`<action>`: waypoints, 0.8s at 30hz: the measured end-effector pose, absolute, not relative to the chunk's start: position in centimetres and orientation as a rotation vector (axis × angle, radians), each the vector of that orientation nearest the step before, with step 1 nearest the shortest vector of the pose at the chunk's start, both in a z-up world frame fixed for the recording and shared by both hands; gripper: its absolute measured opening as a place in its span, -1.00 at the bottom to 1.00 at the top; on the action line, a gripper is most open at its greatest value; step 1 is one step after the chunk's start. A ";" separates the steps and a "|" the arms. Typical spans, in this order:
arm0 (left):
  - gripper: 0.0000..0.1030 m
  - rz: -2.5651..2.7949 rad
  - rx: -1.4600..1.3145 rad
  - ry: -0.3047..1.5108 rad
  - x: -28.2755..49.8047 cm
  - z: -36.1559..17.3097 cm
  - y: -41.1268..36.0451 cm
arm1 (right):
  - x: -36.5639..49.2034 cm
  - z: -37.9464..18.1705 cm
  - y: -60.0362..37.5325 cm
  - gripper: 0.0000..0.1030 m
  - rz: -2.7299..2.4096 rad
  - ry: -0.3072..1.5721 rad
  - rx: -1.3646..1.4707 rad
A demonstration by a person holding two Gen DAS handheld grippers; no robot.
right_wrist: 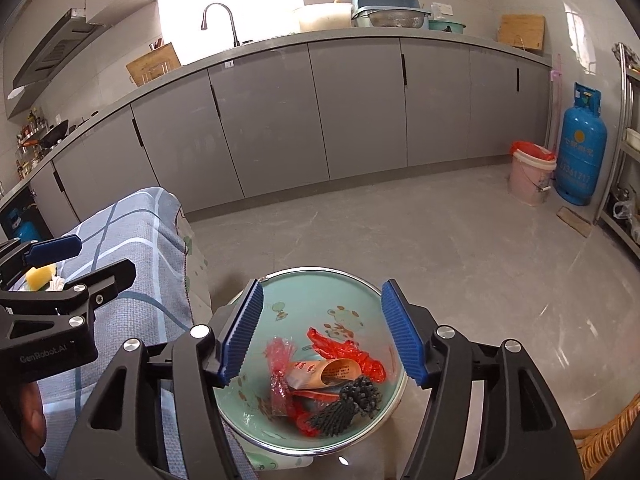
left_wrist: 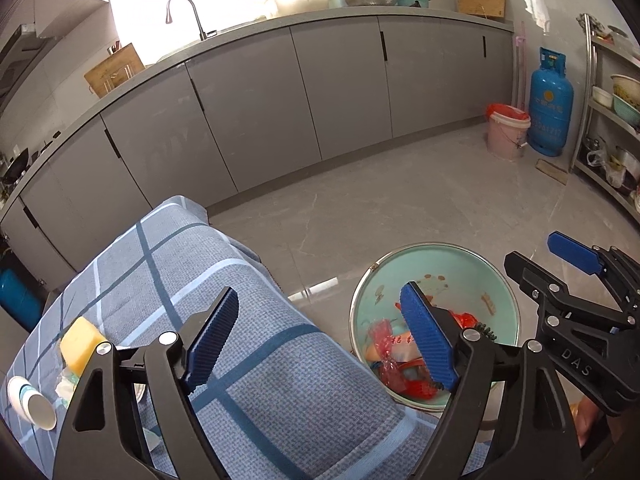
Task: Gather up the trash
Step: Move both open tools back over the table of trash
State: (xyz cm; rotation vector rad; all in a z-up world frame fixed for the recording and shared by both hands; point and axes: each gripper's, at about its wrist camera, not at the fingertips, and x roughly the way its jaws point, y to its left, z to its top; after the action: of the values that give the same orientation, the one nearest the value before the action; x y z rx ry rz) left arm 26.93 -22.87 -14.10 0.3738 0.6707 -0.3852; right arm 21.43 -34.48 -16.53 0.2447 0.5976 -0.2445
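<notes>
A: Start at the left edge of the left wrist view. What's there?

B: A paper cup lying on its side at lower left, a yellow sponge just above it, both on the desk's blue checked cloth.

A: And the left gripper?

B: Fingers wide apart, nothing between them; its right pad overlaps the basin in the picture.

A: Where is the trash?

B: In the mint-green basin, lower centre of the right wrist view: red plastic wrappers, a rolled paper packet and a black knobbly scrap to the right.

A: The right gripper?

B: Its fingers are fairly wide, empty, framing the basin. Far right, a pink bucket and a blue gas cylinder.
</notes>
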 end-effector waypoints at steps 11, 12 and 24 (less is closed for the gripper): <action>0.60 -0.360 0.344 0.658 26.0 -12.9 -20.2 | 21.0 -14.9 -32.2 0.33 -0.217 0.576 0.217; 0.60 -0.358 0.341 0.657 25.9 -12.7 -19.9 | 21.0 -14.8 -32.1 0.33 -0.214 0.574 0.215; 0.60 -0.320 0.296 0.630 24.4 -11.0 -16.0 | 20.5 -12.6 -28.5 0.33 -0.167 0.557 0.169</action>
State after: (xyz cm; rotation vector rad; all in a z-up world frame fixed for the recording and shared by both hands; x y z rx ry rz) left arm 24.35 -16.01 -10.96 0.2958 0.6305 -0.3199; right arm 20.50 -28.45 -12.60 0.1689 0.5568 -0.1669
